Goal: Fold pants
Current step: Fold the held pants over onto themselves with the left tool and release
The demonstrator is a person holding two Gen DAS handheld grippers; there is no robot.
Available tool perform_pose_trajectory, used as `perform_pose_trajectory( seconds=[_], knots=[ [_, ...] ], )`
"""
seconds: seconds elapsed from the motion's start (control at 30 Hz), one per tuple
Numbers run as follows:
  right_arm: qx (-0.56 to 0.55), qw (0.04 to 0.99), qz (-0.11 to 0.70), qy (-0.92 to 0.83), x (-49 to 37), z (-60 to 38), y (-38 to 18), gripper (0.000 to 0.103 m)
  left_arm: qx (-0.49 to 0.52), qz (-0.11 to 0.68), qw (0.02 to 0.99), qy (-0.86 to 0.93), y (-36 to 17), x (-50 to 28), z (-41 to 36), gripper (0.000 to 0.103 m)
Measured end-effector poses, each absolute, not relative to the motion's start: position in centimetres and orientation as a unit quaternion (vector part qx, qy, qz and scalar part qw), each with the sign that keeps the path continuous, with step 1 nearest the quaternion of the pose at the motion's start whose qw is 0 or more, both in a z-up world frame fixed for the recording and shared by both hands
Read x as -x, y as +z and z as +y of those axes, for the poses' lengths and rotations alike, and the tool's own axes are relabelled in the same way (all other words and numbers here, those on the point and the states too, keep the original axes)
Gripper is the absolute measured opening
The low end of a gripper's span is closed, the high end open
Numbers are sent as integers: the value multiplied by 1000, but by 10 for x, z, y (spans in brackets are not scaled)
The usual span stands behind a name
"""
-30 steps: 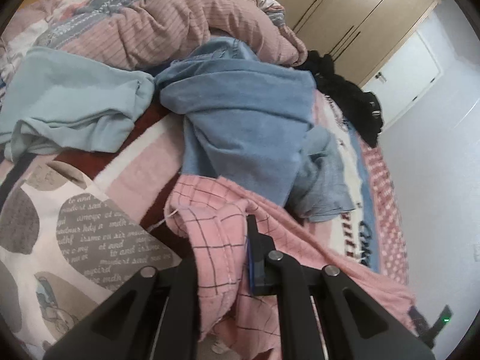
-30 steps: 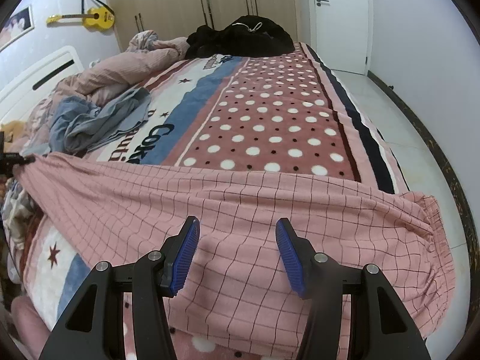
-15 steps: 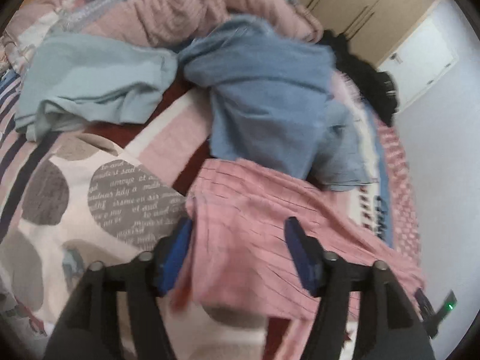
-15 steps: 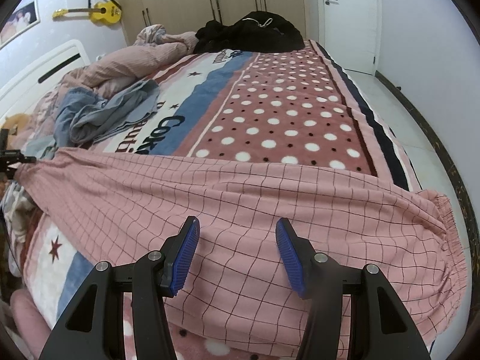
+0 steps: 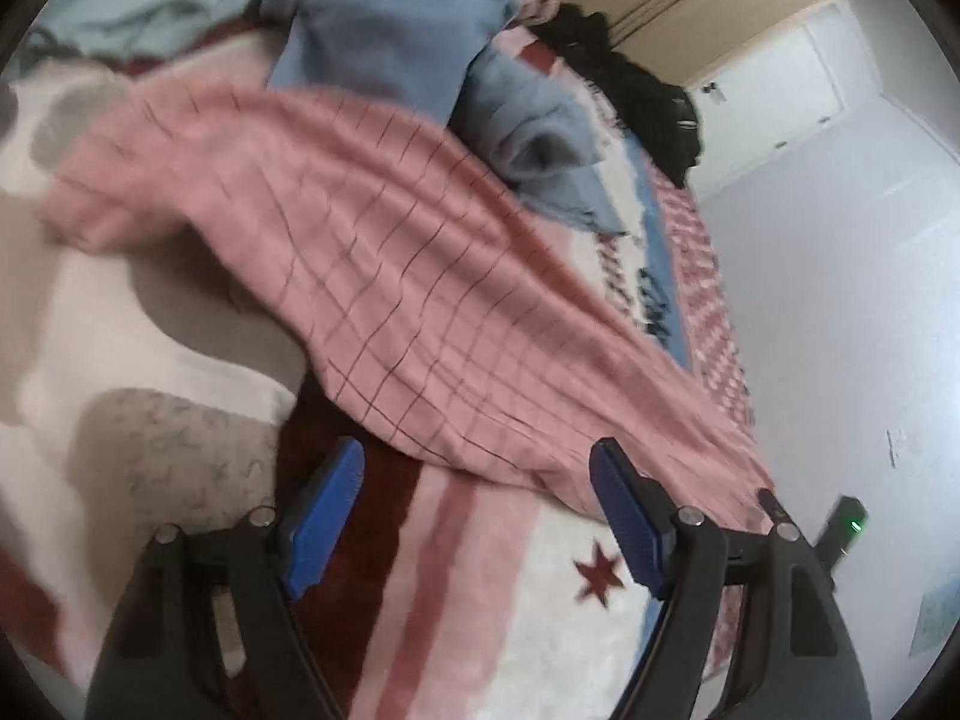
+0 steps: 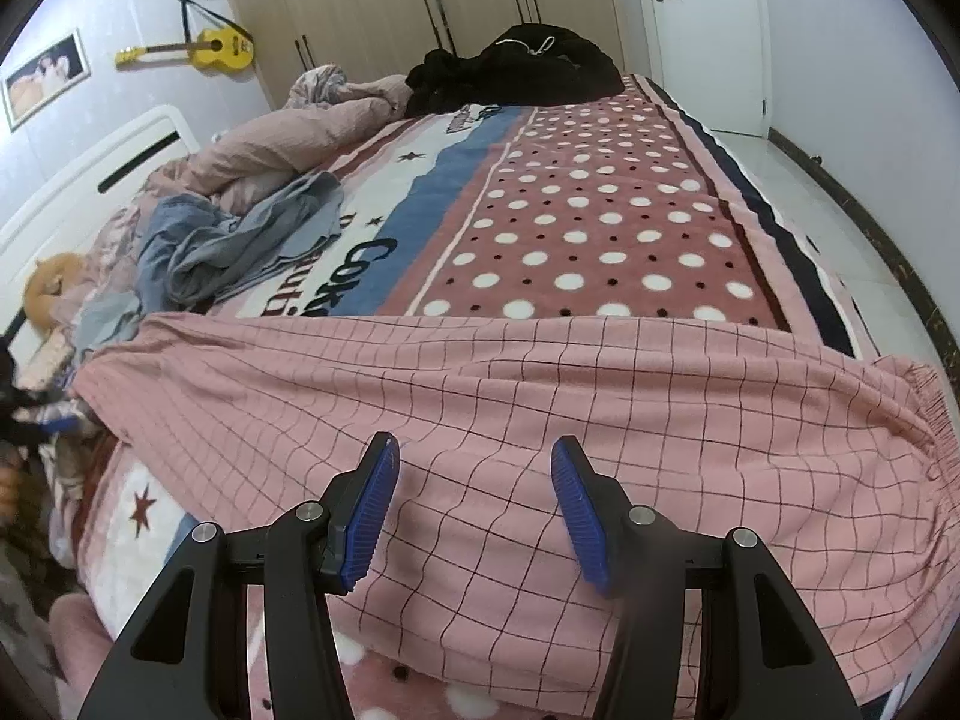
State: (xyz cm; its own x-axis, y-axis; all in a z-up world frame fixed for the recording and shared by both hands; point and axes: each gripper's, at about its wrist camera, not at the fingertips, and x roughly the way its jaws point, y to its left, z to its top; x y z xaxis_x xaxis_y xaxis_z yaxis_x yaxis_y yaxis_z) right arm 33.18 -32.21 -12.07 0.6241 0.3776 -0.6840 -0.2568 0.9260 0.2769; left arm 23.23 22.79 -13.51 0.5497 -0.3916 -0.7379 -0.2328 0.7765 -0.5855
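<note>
Pink pants [image 6: 540, 396] lie flat across bed [image 6: 600, 210], cuff near edge; left gripper [image 5: 474, 510] just opening, nothing between; right gripper [image 6: 474, 504] apart (empty)

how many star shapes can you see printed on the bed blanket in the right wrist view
4, maybe more hidden under the pink checked pants: one dark red star near the blanket's left edge, one beside the grey-blue clothes, one farther up, one beside it.

The pink pants [image 6: 540, 396] with a thin dark grid lie spread flat across the bed, stretched side to side, gathered elastic waistband [image 6: 933, 420] at the right edge, leg end toward the left.
</note>
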Motion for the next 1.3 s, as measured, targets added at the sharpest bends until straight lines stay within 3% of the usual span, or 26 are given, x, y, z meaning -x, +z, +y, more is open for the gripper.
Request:
perform_pose_trajectory(
  seconds=[0.3,0.4,0.57,0.73,0.93,1.1,1.2,1.23,1.27,1.3],
  knots=[
    [-84,898,392,178,-329,-331,-120,48,337,446,829,17,-145,-282,215,73],
    [-92,897,394,177,-331,-337,-123,48,340,438,830,60,-147,-299,217,62],
    [-103,895,396,176,-334,-346,-128,48,333,400,844,132,-140,-304,225,10],
    [-109,895,394,176,-335,-354,-128,48,225,344,904,122,-94,-297,184,5],
    [-117,897,390,174,-334,-361,-127,48,78,323,942,-38,-55,-300,75,4],
    [-124,897,389,172,-327,-370,-127,48,-12,426,893,-145,-120,-312,-14,6],
    [-128,896,390,167,-323,-377,-128,48,-35,447,879,-160,-145,-310,-25,27],
    [-128,896,390,166,-322,-379,-128,48,-35,444,880,-166,-142,-306,-24,42],
    [-128,897,391,164,-320,-380,-127,48,-29,444,877,-181,-137,-301,-19,63],
    [-126,897,391,163,-319,-382,-126,48,-17,442,875,-198,-131,-295,-14,71]
  ],
)
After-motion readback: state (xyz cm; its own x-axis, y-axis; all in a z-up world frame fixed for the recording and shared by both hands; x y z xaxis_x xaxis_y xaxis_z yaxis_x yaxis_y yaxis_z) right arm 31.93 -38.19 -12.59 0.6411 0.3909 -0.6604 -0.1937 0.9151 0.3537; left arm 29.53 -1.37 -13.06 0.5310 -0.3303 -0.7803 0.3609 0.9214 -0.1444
